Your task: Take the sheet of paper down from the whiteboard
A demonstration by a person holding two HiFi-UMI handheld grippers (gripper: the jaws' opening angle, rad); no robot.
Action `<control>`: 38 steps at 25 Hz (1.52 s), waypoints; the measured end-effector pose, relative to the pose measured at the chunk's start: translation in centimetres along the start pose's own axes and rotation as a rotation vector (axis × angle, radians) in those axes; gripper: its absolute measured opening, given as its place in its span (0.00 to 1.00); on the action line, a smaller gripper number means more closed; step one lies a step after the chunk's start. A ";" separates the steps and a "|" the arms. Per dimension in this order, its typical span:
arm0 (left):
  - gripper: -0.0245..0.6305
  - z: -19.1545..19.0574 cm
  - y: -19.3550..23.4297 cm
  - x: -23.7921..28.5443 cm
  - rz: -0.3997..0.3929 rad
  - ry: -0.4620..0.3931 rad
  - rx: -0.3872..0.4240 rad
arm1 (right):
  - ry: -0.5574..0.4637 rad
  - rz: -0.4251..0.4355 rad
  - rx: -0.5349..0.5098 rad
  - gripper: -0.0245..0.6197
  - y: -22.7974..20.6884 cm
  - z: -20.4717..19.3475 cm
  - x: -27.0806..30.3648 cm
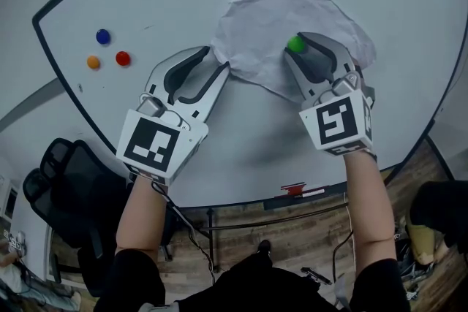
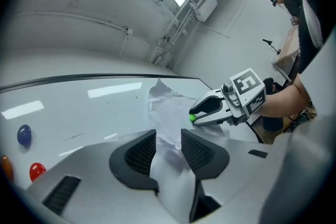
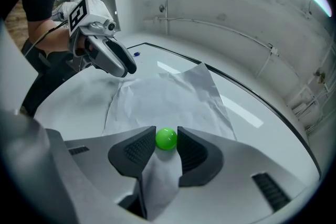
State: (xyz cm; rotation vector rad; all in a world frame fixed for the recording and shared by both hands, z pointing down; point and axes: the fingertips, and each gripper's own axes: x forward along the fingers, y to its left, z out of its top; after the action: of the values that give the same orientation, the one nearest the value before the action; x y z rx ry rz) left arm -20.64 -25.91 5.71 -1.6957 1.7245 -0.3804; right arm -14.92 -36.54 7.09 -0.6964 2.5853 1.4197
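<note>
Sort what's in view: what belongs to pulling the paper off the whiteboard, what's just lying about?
Job: sheet of paper, green magnet on it, whiteboard, left tool, right tool.
Lying about: blue magnet, orange magnet, red magnet, black chair.

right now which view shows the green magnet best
The right gripper view: the magnet sits large and centred between the right gripper's jaws, against the paper. The head view shows it small, at the jaw tips. The left gripper view shows only a tiny green dot at that gripper's tip.
</note>
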 end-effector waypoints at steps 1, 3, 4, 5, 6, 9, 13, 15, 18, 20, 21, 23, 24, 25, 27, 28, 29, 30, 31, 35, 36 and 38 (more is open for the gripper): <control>0.28 -0.4 0.1 0.1 0.002 0.014 -0.007 | 0.000 0.000 0.005 0.25 0.0 0.0 0.0; 0.34 -1.0 0.1 0.4 -0.001 0.052 -0.025 | 0.002 0.000 0.010 0.24 -0.1 0.0 0.1; 0.36 -1.3 0.0 0.6 -0.004 0.068 -0.031 | 0.003 -0.001 0.010 0.24 -0.1 0.0 0.1; 0.36 -1.5 0.0 0.8 -0.006 0.080 -0.032 | 0.005 -0.002 0.009 0.24 -0.1 0.0 0.1; 0.36 -1.7 -0.1 1.0 -0.006 0.090 -0.031 | 0.007 -0.004 0.008 0.24 -0.1 0.0 0.0; 0.35 -2.0 -0.4 1.6 -0.005 0.115 -0.033 | 0.012 -0.006 0.006 0.24 -0.1 0.0 -0.1; 0.31 -2.2 -0.8 2.1 -0.013 0.145 -0.027 | 0.011 -0.007 0.011 0.24 -0.1 0.0 0.0; 0.26 -2.2 -0.9 2.2 -0.016 0.152 -0.017 | 0.012 -0.004 0.013 0.24 -0.1 0.0 0.0; 0.21 -2.1 -1.3 2.4 -0.029 0.151 -0.010 | 0.013 0.003 0.013 0.24 -0.2 0.0 0.0; 0.16 -1.9 -1.4 2.5 -0.032 0.140 -0.005 | 0.012 0.007 0.015 0.24 -0.1 0.1 0.1; 0.14 -1.7 -1.5 2.5 -0.031 0.134 -0.001 | 0.013 0.009 0.016 0.24 -0.1 0.1 0.1; 0.11 -1.6 -1.3 2.6 -0.019 0.127 0.016 | 0.014 0.013 0.020 0.24 -0.1 0.2 0.2; 0.11 -1.6 -1.3 2.6 -0.013 0.124 0.024 | 0.015 0.013 0.021 0.24 -0.2 0.2 0.3; 0.10 -1.6 -1.2 2.7 -0.009 0.122 0.027 | 0.017 0.013 0.024 0.24 -0.2 0.1 0.3; 0.09 -1.6 -1.0 2.7 -0.002 0.114 0.022 | 0.016 0.012 0.036 0.24 -0.4 0.0 0.2; 0.08 -1.5 -0.8 2.7 0.004 0.108 0.020 | 0.008 0.011 0.044 0.24 -0.5 0.0 0.0; 0.07 -1.5 -0.7 2.6 0.010 0.103 0.019 | -0.003 0.009 0.051 0.24 -0.6 0.2 -0.2; 0.07 -1.4 -0.7 2.6 0.016 0.098 0.018 | -0.016 0.006 0.053 0.24 -0.8 0.4 -0.6; 0.07 -1.3 -0.7 2.5 0.020 0.094 0.018 | -0.030 0.003 0.048 0.24 -0.9 0.8 -1.1; 0.07 -1.4 -0.6 2.4 0.022 0.102 0.020 | -0.086 -0.007 0.035 0.24 -1.5 2.1 -3.0; 0.07 -1.6 -0.7 2.4 0.020 0.109 0.020 | -0.098 -0.010 0.038 0.24 -1.7 2.5 -3.5; 0.07 -2.1 -0.7 2.4 0.016 0.126 0.021 | -0.117 -0.015 0.047 0.24 -2.1 3.1 -4.4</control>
State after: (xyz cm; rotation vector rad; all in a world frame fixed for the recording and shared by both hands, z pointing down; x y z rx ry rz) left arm -21.27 -28.83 7.10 -1.6728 1.8162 -0.5057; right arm -10.48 -33.46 5.10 -0.6060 2.5107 1.3481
